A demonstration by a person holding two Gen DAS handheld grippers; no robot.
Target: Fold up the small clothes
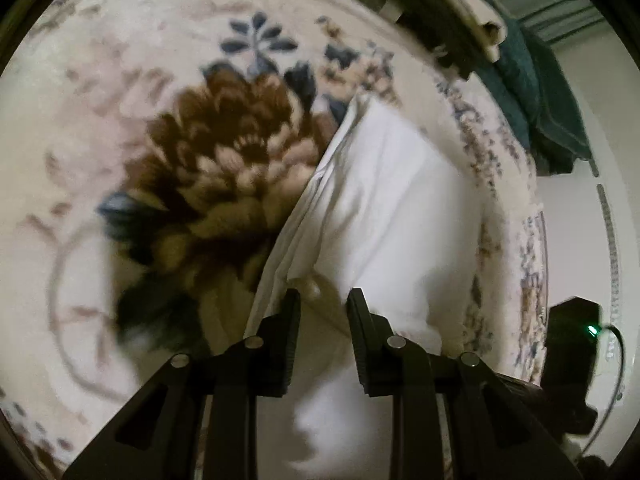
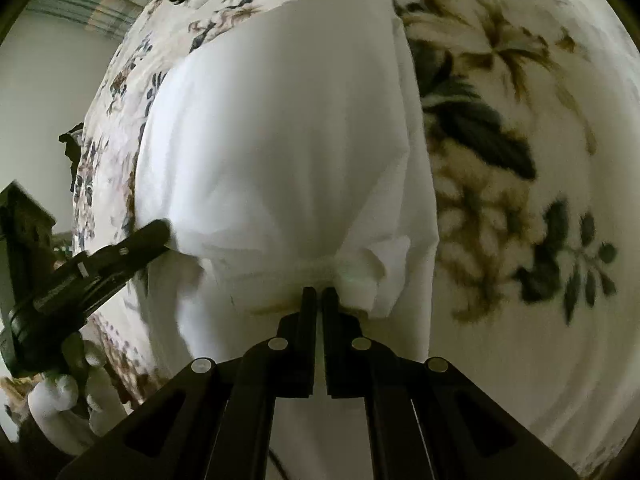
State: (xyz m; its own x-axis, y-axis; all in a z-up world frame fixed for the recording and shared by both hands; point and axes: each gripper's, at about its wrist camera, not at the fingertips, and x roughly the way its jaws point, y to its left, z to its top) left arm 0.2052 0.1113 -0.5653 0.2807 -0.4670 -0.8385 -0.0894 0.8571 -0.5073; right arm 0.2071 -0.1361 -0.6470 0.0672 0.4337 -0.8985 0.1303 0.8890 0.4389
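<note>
The white garment point(image 2: 280, 152) lies on a floral blanket point(image 2: 520, 160), near the blanket's patterned border and the drop to the floor beyond it. Whether the surface beneath is a bed or the floor cannot be told.

**State of the tongs**
- Right tongs point(image 2: 319, 292): clenched on a bunched, ribbed hem of the white garment, with the fabric gathered into a knot at the tips.
- Left tongs point(image 1: 323, 296): released, the jaws standing apart with a gap. Cloth lies under and ahead of the tips, but the pads do not press on it. In the right wrist view the left tongs point(image 2: 156, 232) touch the garment's side edge.

**Hazards from this state**
1. One-sided lift. Only the right tongs hold cloth. If that hand rises or pulls, the free side is likely to drag and the fold would probably go askew.
2. Bunched grip. The hem is gathered, not flat. A fold carried from this grip may lock in creases.
3. Layer error. The garment edge in the left wrist view shows several stacked layers point(image 1: 288, 216). Closing the left tongs there may catch too few layers, or the blanket pile beneath.
4. Edge loss. A strong pull toward the border could slide the garment off the blanket.
5. Both views are motion-blurred; closing while moving risks a missed pinch.
</note>
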